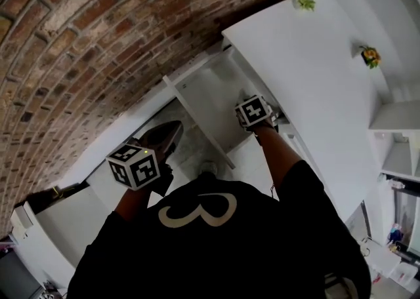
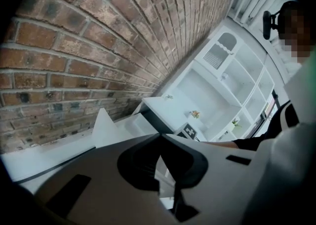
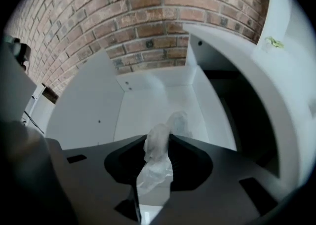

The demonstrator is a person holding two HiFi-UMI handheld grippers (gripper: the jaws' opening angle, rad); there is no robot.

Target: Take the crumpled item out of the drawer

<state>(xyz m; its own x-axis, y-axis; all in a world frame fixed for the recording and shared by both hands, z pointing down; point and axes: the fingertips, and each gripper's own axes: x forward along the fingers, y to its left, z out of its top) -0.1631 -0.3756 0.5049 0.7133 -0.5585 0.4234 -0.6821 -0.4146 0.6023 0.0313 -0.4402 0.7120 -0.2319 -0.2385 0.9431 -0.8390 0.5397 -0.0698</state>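
Observation:
The white drawer (image 1: 211,92) stands pulled out from the white cabinet (image 1: 308,75). In the right gripper view, my right gripper (image 3: 159,139) is inside the drawer (image 3: 89,105), shut on a crumpled, translucent white item (image 3: 158,151) that is bunched between the pads and hangs below them. Part of the item shows beyond the jaw tips, over the drawer floor. In the head view only this gripper's marker cube (image 1: 254,111) shows, above the drawer. My left gripper (image 1: 172,130) is held left of the drawer, outside it, its jaw tips (image 2: 161,135) together with nothing between them.
A brick wall (image 1: 98,35) runs behind the drawer and cabinet. A small green plant (image 1: 304,2) and a flower pot (image 1: 371,56) sit on white surfaces to the right, with white shelves (image 1: 397,127) beyond. The cabinet's dark opening (image 3: 247,115) lies right of the drawer.

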